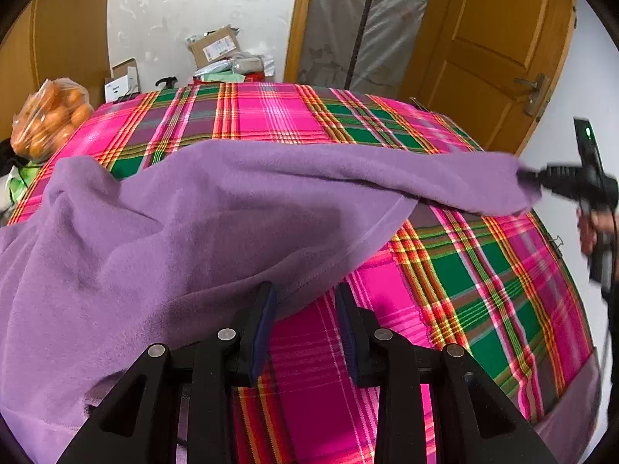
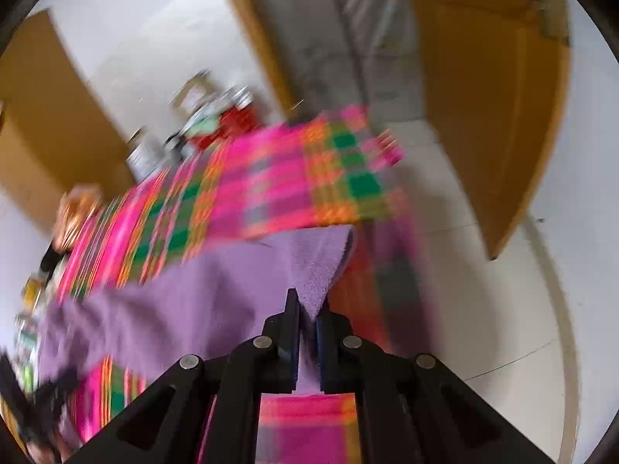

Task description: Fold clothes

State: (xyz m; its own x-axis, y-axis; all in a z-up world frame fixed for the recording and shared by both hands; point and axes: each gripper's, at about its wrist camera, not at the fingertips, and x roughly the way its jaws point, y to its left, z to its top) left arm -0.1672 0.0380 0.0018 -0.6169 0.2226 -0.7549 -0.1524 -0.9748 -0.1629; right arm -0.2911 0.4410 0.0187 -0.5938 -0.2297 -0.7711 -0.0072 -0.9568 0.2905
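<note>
Right wrist view motion-blurred: plaid cloth (image 2: 271, 189) and boxes (image 2: 201, 100) ahead of the fingers unreadable. Purple garment (image 1: 174, 232) runs off left wrist view's left edge. It hides the plaid beneath.

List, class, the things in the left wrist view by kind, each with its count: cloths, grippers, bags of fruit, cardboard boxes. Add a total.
Cloths: 2, the purple fleece garment and the pink, green and orange plaid tablecloth.
Grippers: 2, left gripper and right gripper.
Bags of fruit: 1, the clear bag of oranges.
Cardboard boxes: 2, brown and white-fronted.
Total: 7.
</note>
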